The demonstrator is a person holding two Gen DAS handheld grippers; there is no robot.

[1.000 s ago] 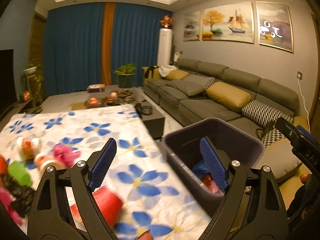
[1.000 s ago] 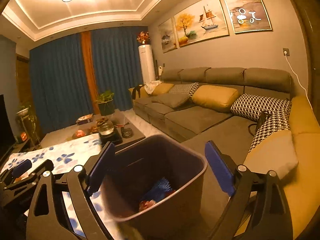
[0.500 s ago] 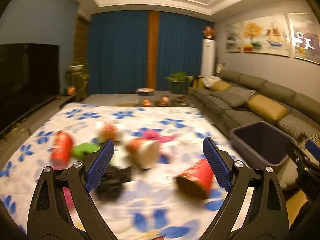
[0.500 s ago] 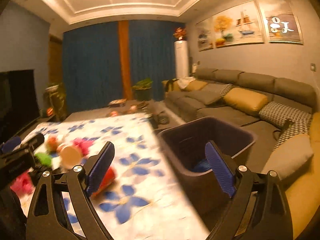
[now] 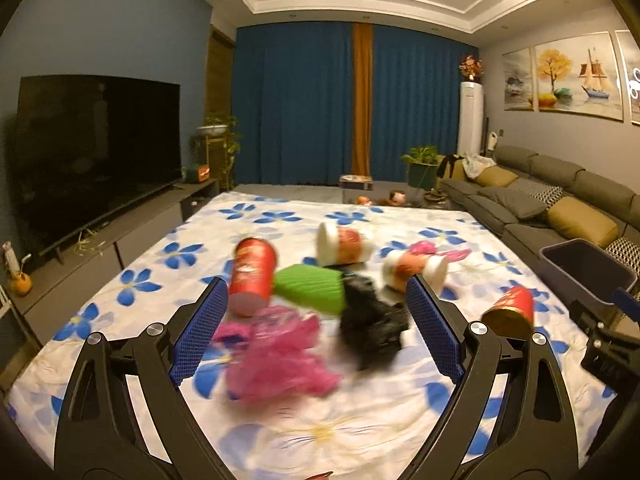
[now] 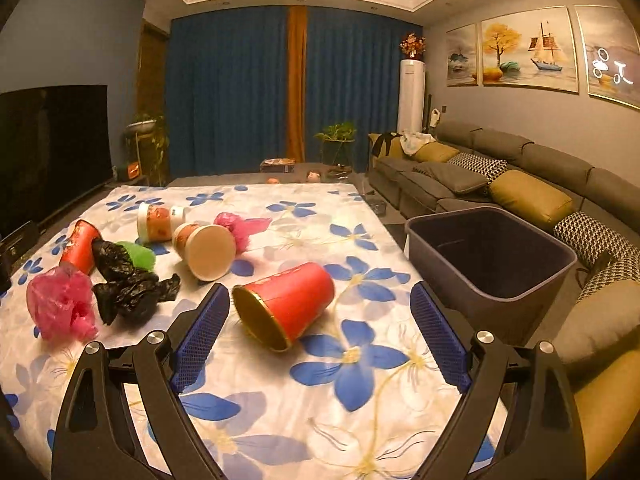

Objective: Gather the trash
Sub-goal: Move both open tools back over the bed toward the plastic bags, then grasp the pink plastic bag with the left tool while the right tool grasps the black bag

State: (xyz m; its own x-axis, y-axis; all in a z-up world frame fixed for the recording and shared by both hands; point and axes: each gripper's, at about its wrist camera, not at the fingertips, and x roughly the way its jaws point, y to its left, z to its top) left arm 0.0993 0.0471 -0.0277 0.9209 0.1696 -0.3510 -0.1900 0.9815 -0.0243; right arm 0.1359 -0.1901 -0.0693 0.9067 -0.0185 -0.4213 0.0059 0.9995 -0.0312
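Both grippers are hanging wide apart and empty over a table of scattered trash.

I am looking across the floral tablecloth [image 6: 352, 356], with the grey bin [image 6: 492, 256] standing off its edge at about 2 o'clock. The red cup [image 6: 286, 304] is lying on its side between the spread fingers of my right gripper [image 6: 320, 336]. My left gripper [image 5: 316, 332] is framing the pink bag [image 5: 276, 356] and black bag [image 5: 372, 320]; a chip can [image 5: 253, 272] and two paper cups are lying at 12 o'clock. Risk, as I judge it: the cup is rolling away if one finger nudges it first, and the limp bags are slipping or dragging neighbours along.
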